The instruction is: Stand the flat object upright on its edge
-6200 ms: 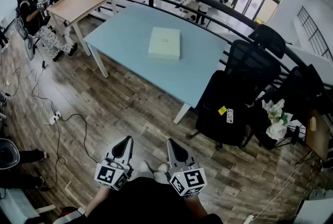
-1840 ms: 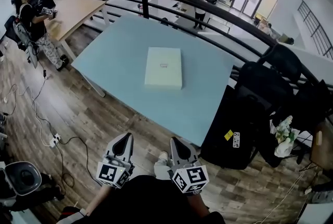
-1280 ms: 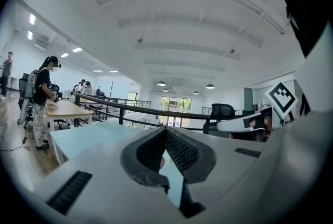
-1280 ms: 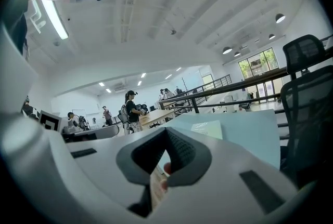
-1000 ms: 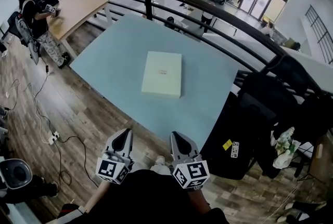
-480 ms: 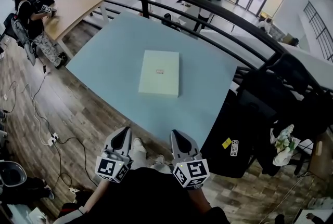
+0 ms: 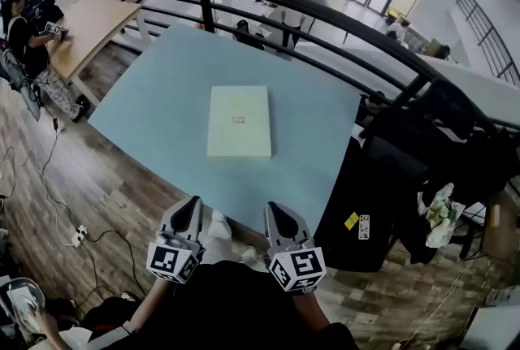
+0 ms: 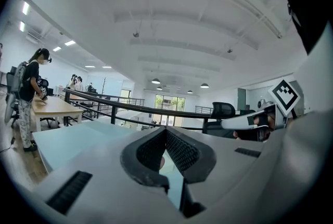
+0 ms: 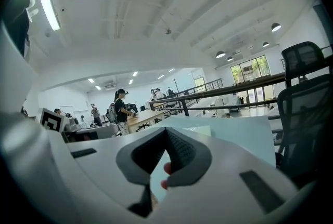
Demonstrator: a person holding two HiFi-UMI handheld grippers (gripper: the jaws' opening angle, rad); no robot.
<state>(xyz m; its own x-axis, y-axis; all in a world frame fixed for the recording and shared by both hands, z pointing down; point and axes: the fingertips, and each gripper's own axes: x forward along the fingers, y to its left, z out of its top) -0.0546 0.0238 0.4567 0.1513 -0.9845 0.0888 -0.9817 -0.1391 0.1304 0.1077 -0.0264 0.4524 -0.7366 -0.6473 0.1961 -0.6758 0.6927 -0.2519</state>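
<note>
A flat pale green box (image 7: 239, 121) lies on its broad face near the middle of the light blue table (image 7: 154, 109). Both grippers are held low, close to the body, short of the table's near edge. My left gripper (image 7: 190, 210) is shut with nothing in it; its jaw tips meet (image 8: 166, 130). My right gripper (image 7: 276, 216) is also shut and empty, its tips together (image 9: 167, 131). The box's edge shows faintly beyond the right gripper's jaws (image 9: 200, 128).
A black railing (image 7: 325, 15) runs behind the table. Black office chairs (image 7: 382, 178) stand at the table's right end. A wooden table (image 7: 81, 23) and a person (image 7: 24, 23) are at the far left. Cables lie on the wooden floor (image 7: 49, 178).
The view has come closer to the table; the box now sits nearer and more square to me. Both grippers stay shut in the same place before the body.
</note>
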